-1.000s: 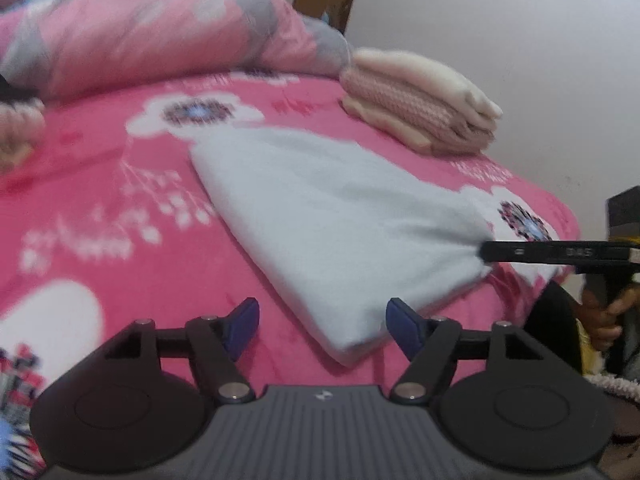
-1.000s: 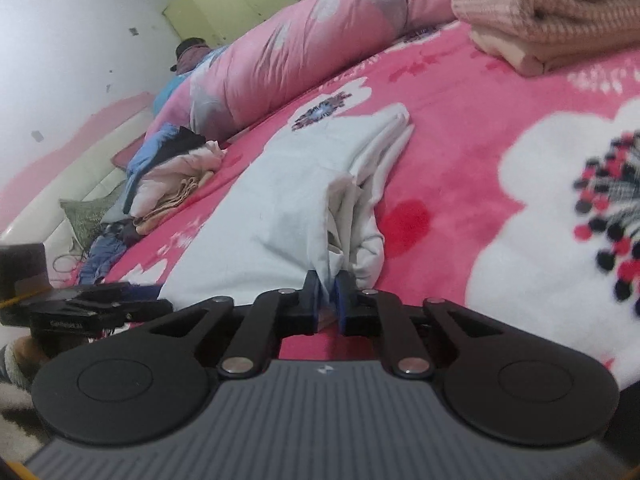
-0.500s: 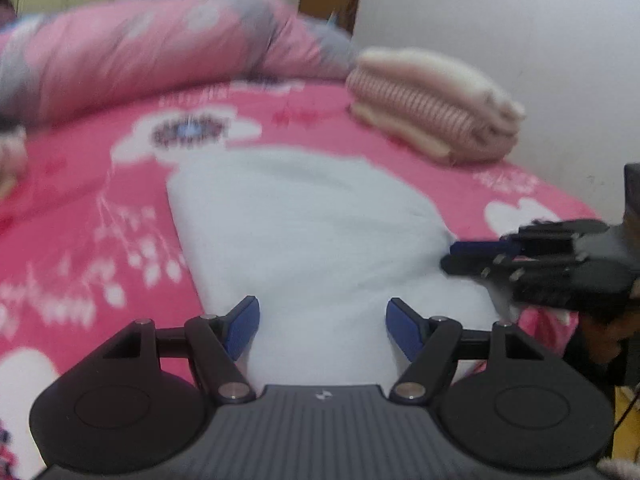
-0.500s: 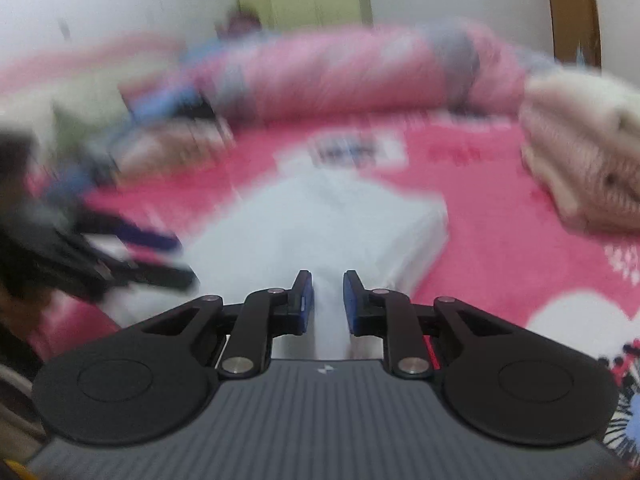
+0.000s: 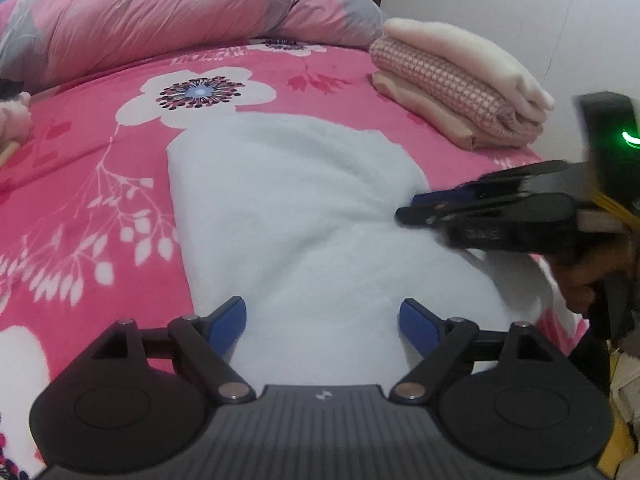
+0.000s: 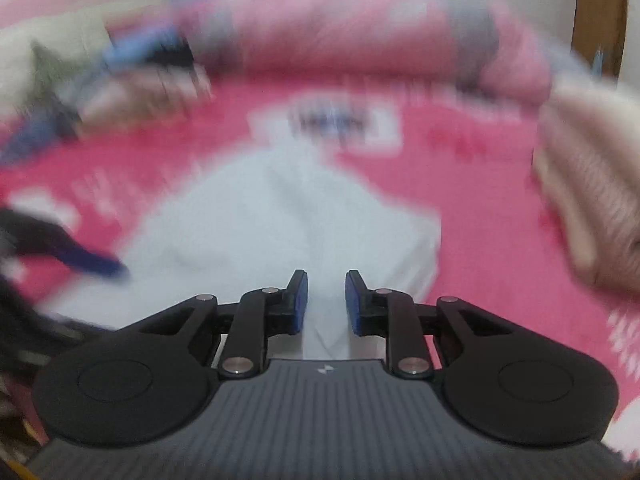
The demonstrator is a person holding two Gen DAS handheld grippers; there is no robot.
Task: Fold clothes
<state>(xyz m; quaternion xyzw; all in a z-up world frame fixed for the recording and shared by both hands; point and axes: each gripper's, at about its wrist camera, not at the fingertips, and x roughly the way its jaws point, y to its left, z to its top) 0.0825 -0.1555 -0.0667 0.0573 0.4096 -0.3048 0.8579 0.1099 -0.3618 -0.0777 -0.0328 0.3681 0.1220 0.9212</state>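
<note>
A white garment (image 5: 304,216) lies folded into a long slab on the pink flowered bedspread (image 5: 100,168). My left gripper (image 5: 322,320) is wide open just above the slab's near end, with nothing between its fingers. My right gripper (image 5: 416,210) comes in from the right and meets the slab's right edge, where the cloth puckers toward its tips. The right wrist view is blurred by motion. There the right gripper (image 6: 326,300) stands open by a narrow gap over the white garment (image 6: 280,216), and a blue finger of the left gripper (image 6: 92,264) shows at the left.
A stack of folded cream and pink-checked clothes (image 5: 460,92) sits at the bed's far right by the wall. A rolled pink and grey duvet (image 5: 180,12) lies along the back. A loose heap of clothes (image 6: 132,68) lies at the far left. A hand (image 5: 588,280) holds the right gripper off the bed's edge.
The right gripper, shut on the garment's bunched edge a second ago, has opened to a narrow gap and swung round. The left gripper has moved in over the slab's near end.
</note>
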